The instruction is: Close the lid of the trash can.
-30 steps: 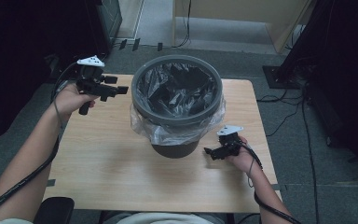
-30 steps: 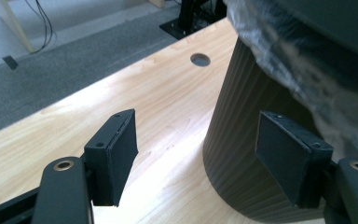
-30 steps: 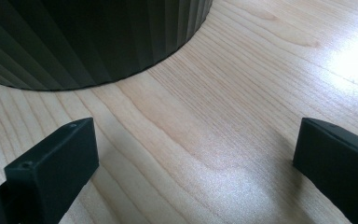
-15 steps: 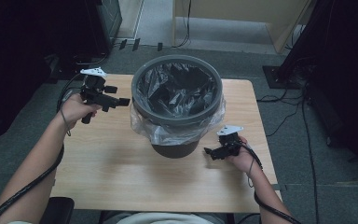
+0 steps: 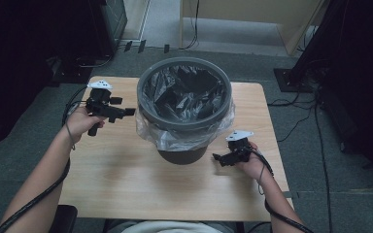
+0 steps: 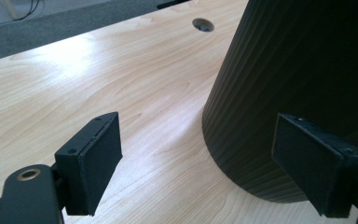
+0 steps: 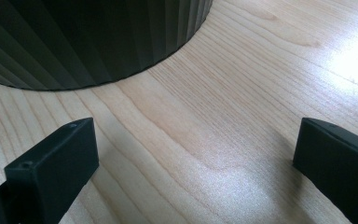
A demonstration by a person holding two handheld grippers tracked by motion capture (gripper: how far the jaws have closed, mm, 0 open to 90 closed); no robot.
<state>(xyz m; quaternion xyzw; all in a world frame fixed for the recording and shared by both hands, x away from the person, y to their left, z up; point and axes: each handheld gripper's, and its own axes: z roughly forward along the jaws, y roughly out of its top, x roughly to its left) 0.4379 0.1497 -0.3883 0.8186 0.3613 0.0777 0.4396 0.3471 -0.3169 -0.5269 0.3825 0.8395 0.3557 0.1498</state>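
Ribbed round bin point(image 5: 184, 104), crinkly plastic liner point(image 5: 175, 138), woodgrain table point(image 5: 111, 179).

Looks like an office or lab room set up for recording — not a home. Grey carpet tile floor point(image 5: 272, 63) all round, with black cables point(image 5: 291, 131) trailing loose across it. Small light wood-laminate desk point(image 5: 126, 179) with a round cable port point(image 6: 203, 24) cut into its top, office-style. Dark equipment cabinet point(image 5: 108, 22) at the far left and a pale wooden furniture panel point(image 5: 252, 12) at the back — plain, functional fittings. Black drapes or screens point(image 5: 359, 73) closing off both sides, as in a test bay.
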